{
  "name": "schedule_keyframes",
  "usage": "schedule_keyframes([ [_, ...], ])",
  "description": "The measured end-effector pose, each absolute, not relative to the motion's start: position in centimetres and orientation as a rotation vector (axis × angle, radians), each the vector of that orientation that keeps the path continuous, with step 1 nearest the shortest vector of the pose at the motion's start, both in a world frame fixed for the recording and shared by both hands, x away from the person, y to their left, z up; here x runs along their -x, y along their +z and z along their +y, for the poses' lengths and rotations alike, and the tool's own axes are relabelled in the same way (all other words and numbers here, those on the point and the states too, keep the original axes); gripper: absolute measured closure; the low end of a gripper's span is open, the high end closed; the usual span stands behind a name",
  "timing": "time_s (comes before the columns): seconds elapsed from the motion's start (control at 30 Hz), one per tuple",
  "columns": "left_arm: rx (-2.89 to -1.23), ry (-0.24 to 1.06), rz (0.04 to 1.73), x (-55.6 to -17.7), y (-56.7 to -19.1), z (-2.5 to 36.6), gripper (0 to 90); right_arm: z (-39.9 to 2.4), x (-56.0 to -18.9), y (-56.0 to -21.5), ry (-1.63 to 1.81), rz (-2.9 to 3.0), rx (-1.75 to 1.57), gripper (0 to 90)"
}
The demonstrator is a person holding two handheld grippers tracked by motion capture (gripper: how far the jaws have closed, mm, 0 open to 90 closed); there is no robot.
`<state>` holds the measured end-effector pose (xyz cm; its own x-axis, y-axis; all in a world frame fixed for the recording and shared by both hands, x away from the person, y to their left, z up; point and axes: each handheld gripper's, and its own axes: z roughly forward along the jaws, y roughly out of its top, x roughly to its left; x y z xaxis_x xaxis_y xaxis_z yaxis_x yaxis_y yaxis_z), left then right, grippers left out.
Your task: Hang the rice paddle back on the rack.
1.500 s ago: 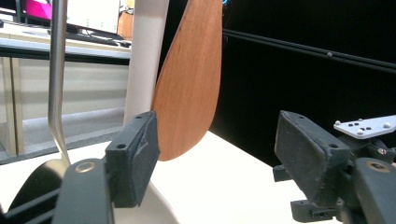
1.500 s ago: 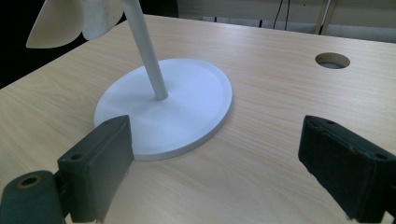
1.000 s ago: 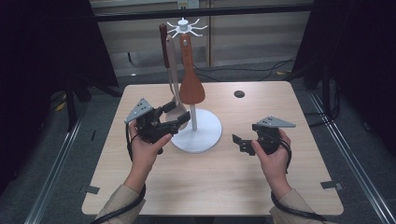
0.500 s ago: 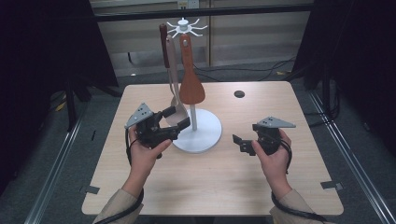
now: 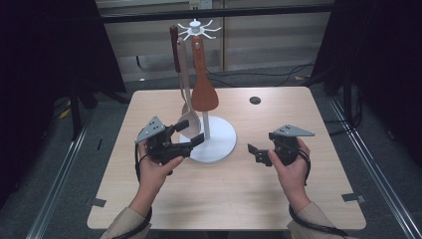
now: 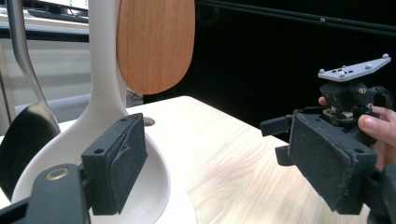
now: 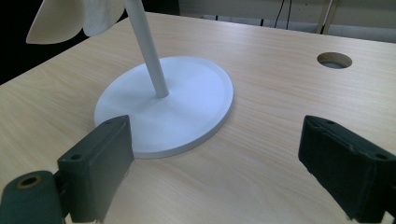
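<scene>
A white utensil stand (image 5: 215, 143) with a round base stands mid-table. From its hooks hang a brown wooden spatula (image 5: 204, 94), a cream spoon (image 5: 187, 122) and a dark-handled ladle (image 5: 174, 45). My left gripper (image 5: 191, 133) is open at the spoon's bowl. In the left gripper view (image 6: 219, 154), one jaw lies in front of the spoon (image 6: 107, 70) and the other stands far off to the right. The spatula (image 6: 156, 42) hangs behind, and the ladle (image 6: 23, 140) is at the left. My right gripper (image 5: 256, 152) is open, right of the base (image 7: 182, 107), holding nothing.
The wooden table (image 5: 239, 199) has a round hole (image 5: 255, 100) at the back right. The stand's pole (image 7: 147, 46) rises from the base centre. Black curtains and metal rails surround the table. The right gripper (image 6: 280, 135) also appears in the left gripper view.
My left gripper has eased slightly down and toward the person at the spoon's bowl. The right gripper and the stand have stayed put.
</scene>
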<state>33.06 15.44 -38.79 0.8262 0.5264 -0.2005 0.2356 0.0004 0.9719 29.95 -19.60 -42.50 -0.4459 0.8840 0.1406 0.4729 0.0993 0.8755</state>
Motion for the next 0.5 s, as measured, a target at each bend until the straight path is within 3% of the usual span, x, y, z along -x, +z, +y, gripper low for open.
schedule_keyframes([
  [0.5,-1.635,0.247,0.604,-32.3,-40.1,15.1,16.0,-19.5,-29.9,-42.5,1.303,1.971,-1.322,9.7],
])
